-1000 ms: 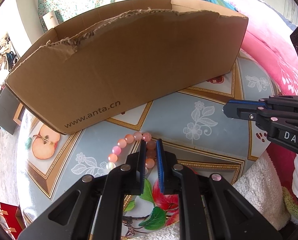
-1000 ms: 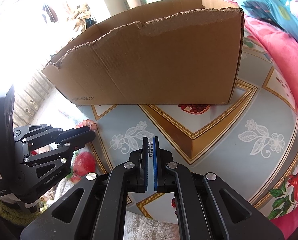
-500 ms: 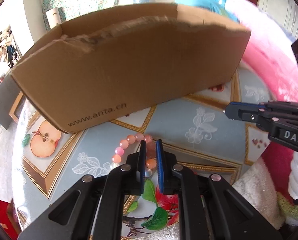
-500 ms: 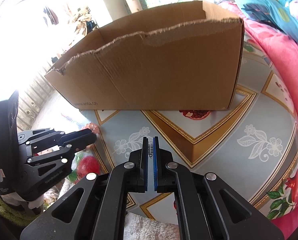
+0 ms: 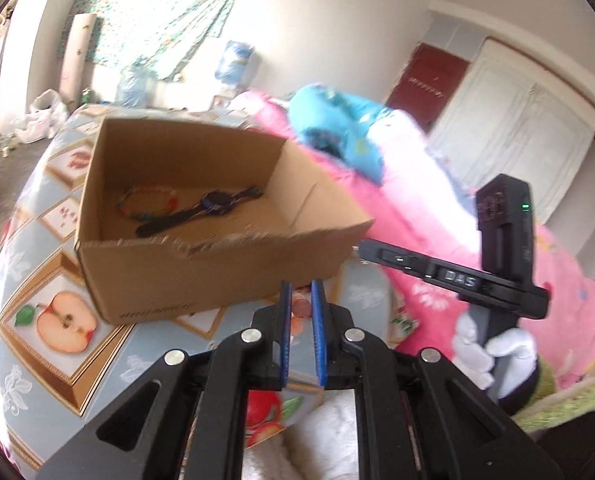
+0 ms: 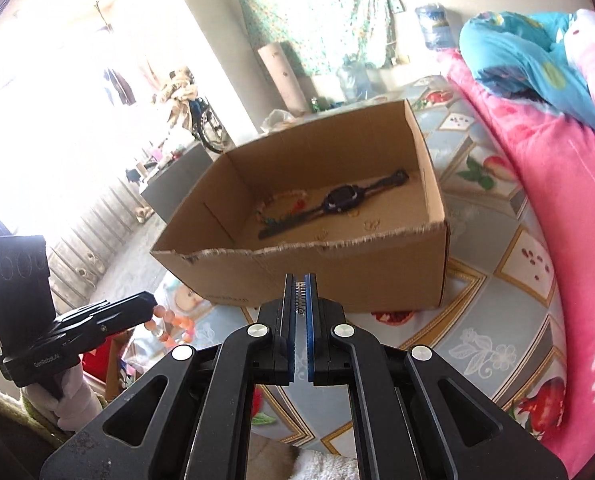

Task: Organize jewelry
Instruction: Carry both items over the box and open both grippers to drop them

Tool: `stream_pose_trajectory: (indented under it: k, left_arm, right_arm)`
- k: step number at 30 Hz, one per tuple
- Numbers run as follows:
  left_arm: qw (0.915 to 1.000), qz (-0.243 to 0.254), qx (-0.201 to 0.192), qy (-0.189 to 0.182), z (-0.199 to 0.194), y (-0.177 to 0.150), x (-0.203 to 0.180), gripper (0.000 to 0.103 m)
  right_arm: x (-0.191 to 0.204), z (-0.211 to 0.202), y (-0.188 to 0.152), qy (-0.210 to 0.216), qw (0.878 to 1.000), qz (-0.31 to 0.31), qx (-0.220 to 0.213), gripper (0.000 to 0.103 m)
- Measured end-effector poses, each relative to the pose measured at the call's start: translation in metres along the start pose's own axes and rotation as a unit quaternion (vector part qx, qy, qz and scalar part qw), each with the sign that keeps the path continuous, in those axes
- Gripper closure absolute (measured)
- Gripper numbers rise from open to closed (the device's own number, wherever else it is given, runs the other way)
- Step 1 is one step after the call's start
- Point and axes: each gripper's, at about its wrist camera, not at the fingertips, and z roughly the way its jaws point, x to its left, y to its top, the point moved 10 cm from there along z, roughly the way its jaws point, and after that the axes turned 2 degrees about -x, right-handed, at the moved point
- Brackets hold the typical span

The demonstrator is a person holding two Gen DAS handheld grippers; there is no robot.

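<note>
Now that both grippers are lifted, left gripper [image 5: 300, 294] apparently holds bead bracelet [image 6: 169, 320].

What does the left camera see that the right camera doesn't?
Only the left camera shows the apple picture on the tablecloth and the red door. Only the right camera shows the pink bead bracelet hanging from the left gripper, and a bicycle. Both show the box holding a watch and another bracelet.
</note>
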Motion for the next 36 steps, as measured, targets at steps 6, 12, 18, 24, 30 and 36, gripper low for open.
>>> stream_pose_trajectory:
  k: [6, 12, 18, 24, 30, 36]
  left_arm:
    - [0.9984, 0.018, -0.036, -0.039, -0.014, 0.056, -0.029, 0.094]
    - [0.9997, 0.007, -0.007, -0.021, 0.026, 0.092, -0.020, 0.094]
    - [0.9962, -0.021, 0.083, 0.013, 0.109, 0.083, 0.014, 0.094]
    - [0.9869, -0.027, 0.149, 0.054, 0.168, 0.063, 0.033, 0.094]
    - [0.9798, -0.035, 0.191, 0.048, 0.196, 0.046, 0.031, 0.093]
    - [0.9916, -0.021, 0.123, 0.034, 0.167, 0.064, 0.026, 0.077]
  right_arm:
    - [0.012, -0.013, 0.046, 0.023, 0.999, -0.008, -0.046, 0.100]
    - [0.004, -0.012, 0.079, 0.031, 0.997, -0.013, -0.067, 0.100]
    - [-0.016, 0.000, 0.090, 0.033, 0.997, -0.001, -0.064, 0.100]
    - [-0.040, 0.006, 0.093, 0.026, 0.998, 0.014, -0.057, 0.100]
    - [-0.058, 0.012, 0.094, 0.022, 0.998, 0.027, -0.049, 0.100]
    - [-0.055, 0.018, 0.098, 0.024, 0.999, 0.016, -0.036, 0.100]
